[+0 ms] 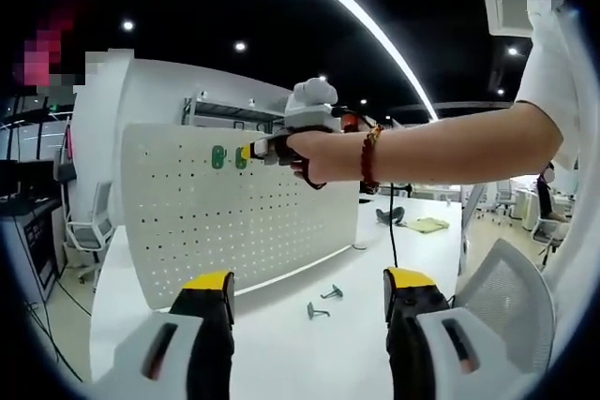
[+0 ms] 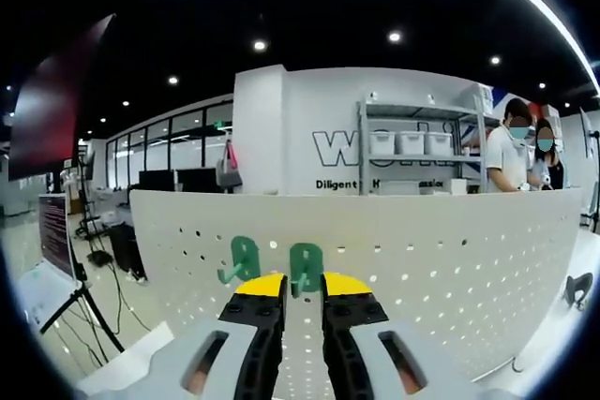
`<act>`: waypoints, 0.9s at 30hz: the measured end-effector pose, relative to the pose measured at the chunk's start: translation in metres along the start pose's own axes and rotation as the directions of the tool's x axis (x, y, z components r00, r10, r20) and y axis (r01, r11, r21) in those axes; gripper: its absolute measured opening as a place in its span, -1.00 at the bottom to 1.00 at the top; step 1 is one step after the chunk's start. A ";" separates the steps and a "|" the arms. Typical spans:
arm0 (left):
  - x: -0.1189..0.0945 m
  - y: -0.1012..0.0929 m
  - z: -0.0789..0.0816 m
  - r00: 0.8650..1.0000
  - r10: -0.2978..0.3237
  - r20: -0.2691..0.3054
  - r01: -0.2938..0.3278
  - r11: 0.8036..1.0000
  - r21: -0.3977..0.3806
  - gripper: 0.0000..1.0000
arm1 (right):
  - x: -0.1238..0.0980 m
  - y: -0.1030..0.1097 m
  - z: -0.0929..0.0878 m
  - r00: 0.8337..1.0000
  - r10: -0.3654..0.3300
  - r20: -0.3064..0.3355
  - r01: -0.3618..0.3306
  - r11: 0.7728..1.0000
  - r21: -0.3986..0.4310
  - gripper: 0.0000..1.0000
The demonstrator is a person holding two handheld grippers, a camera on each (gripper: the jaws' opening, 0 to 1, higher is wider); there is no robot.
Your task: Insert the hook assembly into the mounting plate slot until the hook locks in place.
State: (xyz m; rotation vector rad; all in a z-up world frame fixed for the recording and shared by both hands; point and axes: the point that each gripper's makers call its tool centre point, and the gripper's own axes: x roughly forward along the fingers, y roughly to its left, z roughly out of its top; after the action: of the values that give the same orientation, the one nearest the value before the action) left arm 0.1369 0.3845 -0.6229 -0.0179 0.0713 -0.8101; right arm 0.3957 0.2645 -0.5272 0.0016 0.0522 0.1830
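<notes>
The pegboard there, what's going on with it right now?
A person is fitting green hooks onto the upright white pegboard. The right gripper is closed on a green hook at the board, beside another green hook already hanging there. The left gripper hangs open over the white table, where two loose grey hooks lie.

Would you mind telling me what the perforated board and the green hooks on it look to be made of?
The perforated board looks like white painted sheet metal, or possibly plastic: thin, flat, with regular punched holes. The green hooks look like moulded plastic, judging by their uniform matte colour and rounded edges. The right tool is closed on one hook.
</notes>
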 end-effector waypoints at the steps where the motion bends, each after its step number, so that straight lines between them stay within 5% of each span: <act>1: 0.000 -0.001 0.000 1.000 -0.001 0.000 0.001 1.000 -0.001 0.33 | -0.002 0.000 0.000 1.000 0.004 0.002 -0.004 1.000 0.000 -0.73; 27: 0.028 -0.044 -0.007 0.994 -0.081 -0.072 0.083 0.996 0.029 0.27 | -0.084 -0.036 -0.019 0.997 0.079 -0.001 -0.079 0.997 0.007 -0.70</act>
State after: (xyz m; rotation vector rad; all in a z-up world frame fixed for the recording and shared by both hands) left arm 0.1239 0.3341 -0.6300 0.0385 0.1253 -0.8936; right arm 0.3193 0.2133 -0.5419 0.0110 0.0543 0.2616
